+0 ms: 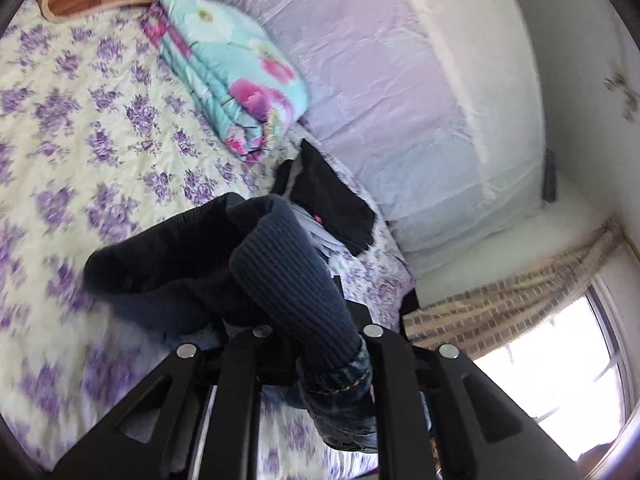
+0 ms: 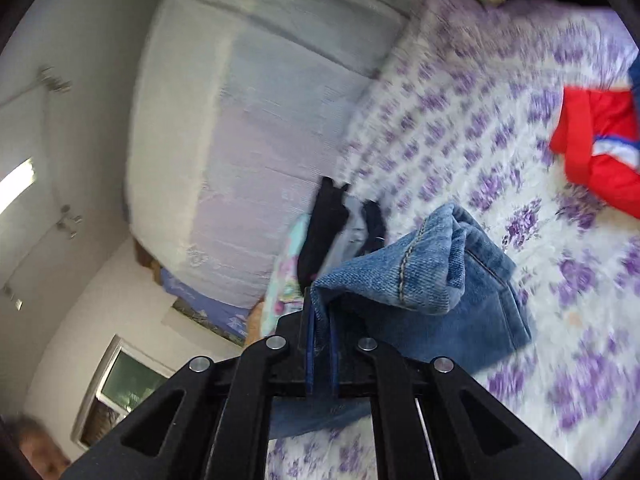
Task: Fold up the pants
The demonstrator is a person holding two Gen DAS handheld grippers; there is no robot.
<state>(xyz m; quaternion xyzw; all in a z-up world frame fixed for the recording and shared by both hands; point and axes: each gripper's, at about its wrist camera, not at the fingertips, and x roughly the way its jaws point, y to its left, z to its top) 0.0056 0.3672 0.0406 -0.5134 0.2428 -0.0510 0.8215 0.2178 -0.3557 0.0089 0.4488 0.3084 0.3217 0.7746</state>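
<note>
The pants are blue denim jeans with a dark ribbed knit waistband. In the left wrist view my left gripper [image 1: 320, 344] is shut on the ribbed waistband [image 1: 288, 272], with denim [image 1: 344, 396] bunched below the fingers, lifted above the bed. In the right wrist view my right gripper [image 2: 320, 340] is shut on a folded denim edge of the jeans [image 2: 420, 280], which hang over the floral bedspread [image 2: 520, 208]. The fingertips are hidden by cloth in both views.
A folded turquoise floral quilt [image 1: 228, 76] and a small stack of dark folded clothes [image 1: 328, 196] lie near the pale headboard [image 1: 380, 60]. A red garment [image 2: 600, 140] lies on the bed at the right. A window [image 1: 560, 368] is nearby.
</note>
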